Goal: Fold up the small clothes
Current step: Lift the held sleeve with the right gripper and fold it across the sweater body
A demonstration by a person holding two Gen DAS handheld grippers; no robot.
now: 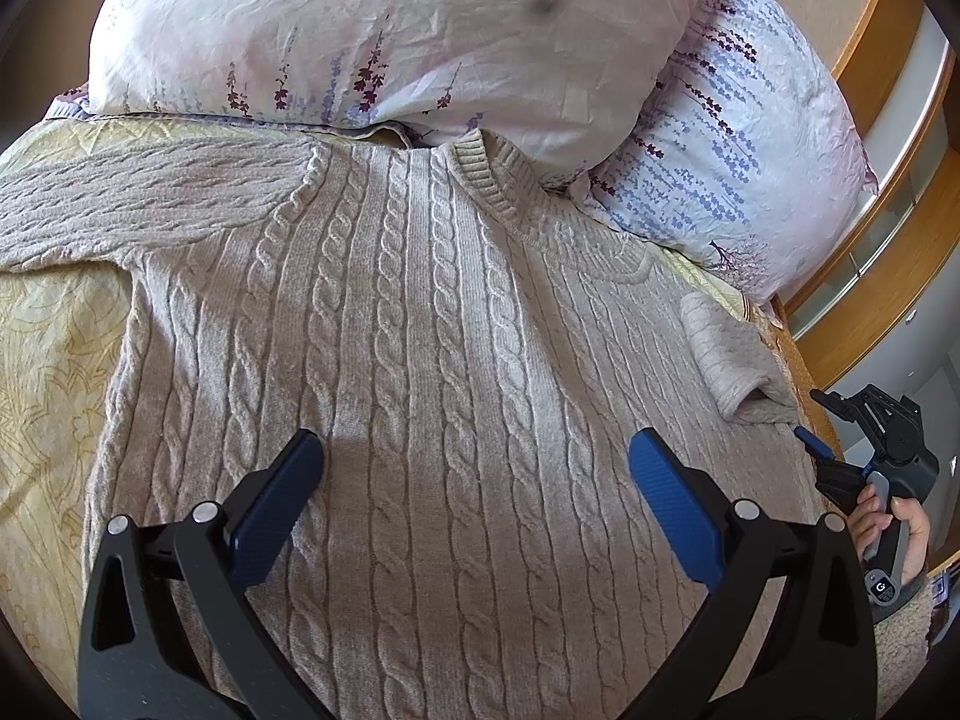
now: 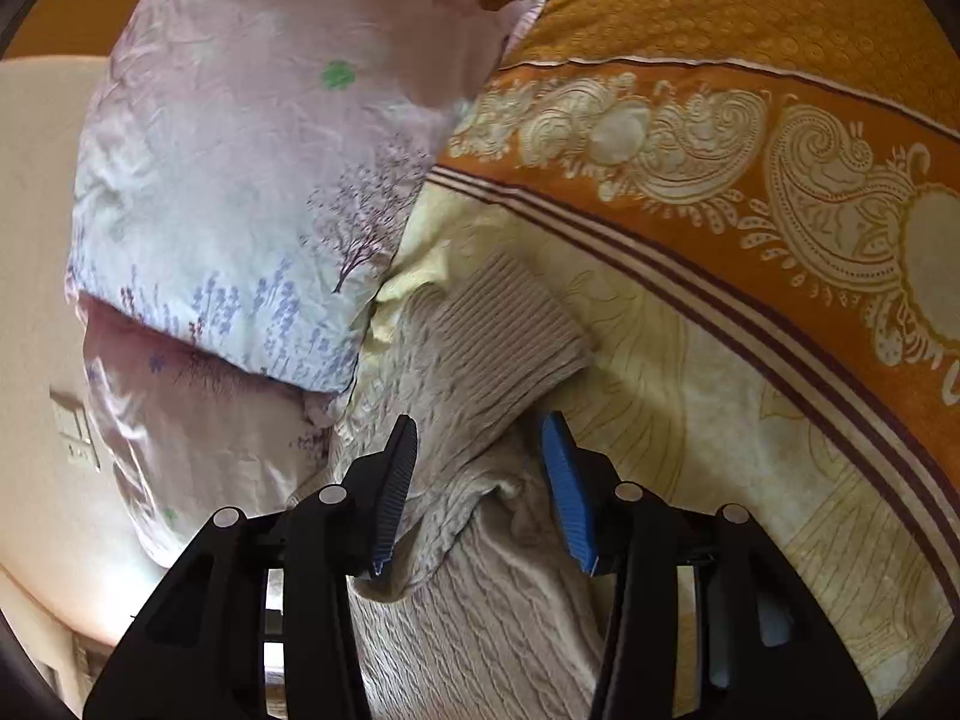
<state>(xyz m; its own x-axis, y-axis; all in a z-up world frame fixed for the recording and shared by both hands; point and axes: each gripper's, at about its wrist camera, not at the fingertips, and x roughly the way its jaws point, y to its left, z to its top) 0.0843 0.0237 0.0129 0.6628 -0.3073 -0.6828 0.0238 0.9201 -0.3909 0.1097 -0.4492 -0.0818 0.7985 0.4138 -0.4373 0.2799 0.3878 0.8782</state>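
A beige cable-knit sweater [image 1: 420, 330] lies flat on the bed, collar toward the pillows, its left sleeve stretched out to the left. My left gripper [image 1: 474, 456] is open above the sweater's lower body, touching nothing. The right sleeve [image 1: 738, 354] is bent back, its ribbed cuff [image 2: 504, 324] on the bedspread. My right gripper [image 2: 480, 438] is open with the sleeve between its jaws, just behind the cuff. It also shows in the left wrist view [image 1: 807, 441], at the bed's right edge.
Two floral pillows [image 1: 390, 30] [image 1: 738, 138] lie against the sweater's collar. A yellow and orange patterned bedspread [image 2: 750, 210] covers the bed. A wooden headboard [image 1: 882, 192] stands at the right. A wall switch [image 2: 75, 426] is on the left.
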